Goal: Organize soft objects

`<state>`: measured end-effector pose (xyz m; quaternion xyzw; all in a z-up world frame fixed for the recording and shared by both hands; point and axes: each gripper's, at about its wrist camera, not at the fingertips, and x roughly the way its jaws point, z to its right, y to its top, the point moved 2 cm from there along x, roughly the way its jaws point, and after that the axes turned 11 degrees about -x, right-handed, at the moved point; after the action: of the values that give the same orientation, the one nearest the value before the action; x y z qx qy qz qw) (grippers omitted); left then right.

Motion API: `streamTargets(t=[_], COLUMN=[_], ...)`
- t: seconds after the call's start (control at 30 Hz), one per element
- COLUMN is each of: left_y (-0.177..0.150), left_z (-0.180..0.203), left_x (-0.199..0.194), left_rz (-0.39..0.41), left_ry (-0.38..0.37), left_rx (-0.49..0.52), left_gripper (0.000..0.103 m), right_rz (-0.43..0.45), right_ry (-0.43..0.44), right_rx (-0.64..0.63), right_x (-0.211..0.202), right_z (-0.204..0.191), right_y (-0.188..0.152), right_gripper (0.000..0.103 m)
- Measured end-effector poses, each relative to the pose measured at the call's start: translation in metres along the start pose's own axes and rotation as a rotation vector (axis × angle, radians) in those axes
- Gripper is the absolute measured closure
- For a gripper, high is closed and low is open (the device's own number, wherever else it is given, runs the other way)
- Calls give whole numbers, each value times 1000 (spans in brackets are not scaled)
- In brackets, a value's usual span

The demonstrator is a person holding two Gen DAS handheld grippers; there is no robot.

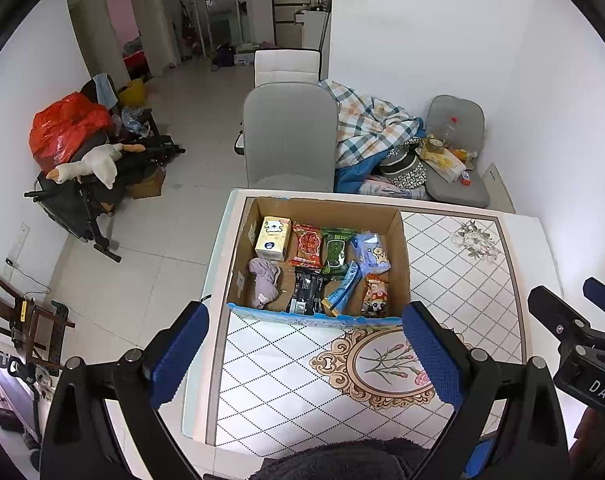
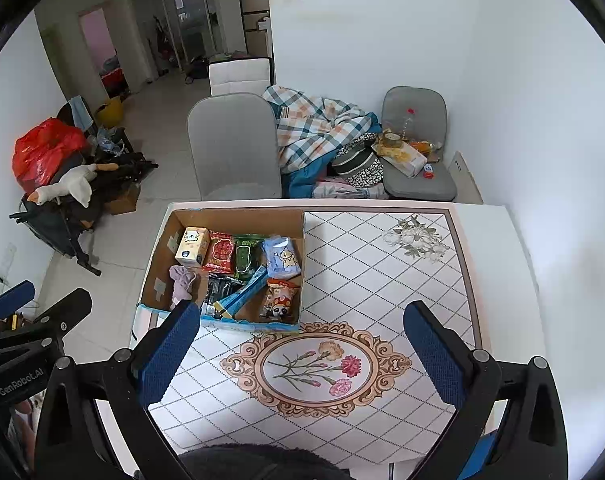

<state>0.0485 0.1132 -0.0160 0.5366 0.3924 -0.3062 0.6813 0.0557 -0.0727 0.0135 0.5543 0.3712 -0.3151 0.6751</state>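
Observation:
A cardboard box [image 1: 398, 248] stands on the table's far left part; it also shows in the right wrist view [image 2: 300, 264]. Inside lie a yellow tissue pack [image 1: 273, 238], a red snack bag [image 1: 307, 245], a green packet [image 1: 334, 250], a blue tissue pack [image 1: 370, 254], a grey cloth [image 1: 263, 280], a black packet [image 1: 307, 294] and a panda snack bag [image 1: 376, 295]. My left gripper [image 1: 302, 354] is open and empty, held above the table in front of the box. My right gripper [image 2: 298, 354] is open and empty above the floral medallion [image 2: 316, 368].
The table [image 2: 402, 280] has a patterned diamond cover. A grey chair [image 1: 288, 136] stands behind the box, a plaid blanket [image 1: 372, 124] and a cluttered grey chair [image 1: 456, 152] at the back right. The other gripper shows at the right edge [image 1: 574, 332].

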Motion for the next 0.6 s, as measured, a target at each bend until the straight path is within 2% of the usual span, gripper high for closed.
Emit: streamTargets(t=[0.6], left_y=[-1], left_z=[-1], left_x=[2], left_rz=[-4], left_ry=[1], left_rx=[-2], left_gripper=[4], right_rz=[-9], right_ry=[-10], right_rx=[-4], right_x=[9], right_z=[-5], right_y=[-2], right_gripper=[0])
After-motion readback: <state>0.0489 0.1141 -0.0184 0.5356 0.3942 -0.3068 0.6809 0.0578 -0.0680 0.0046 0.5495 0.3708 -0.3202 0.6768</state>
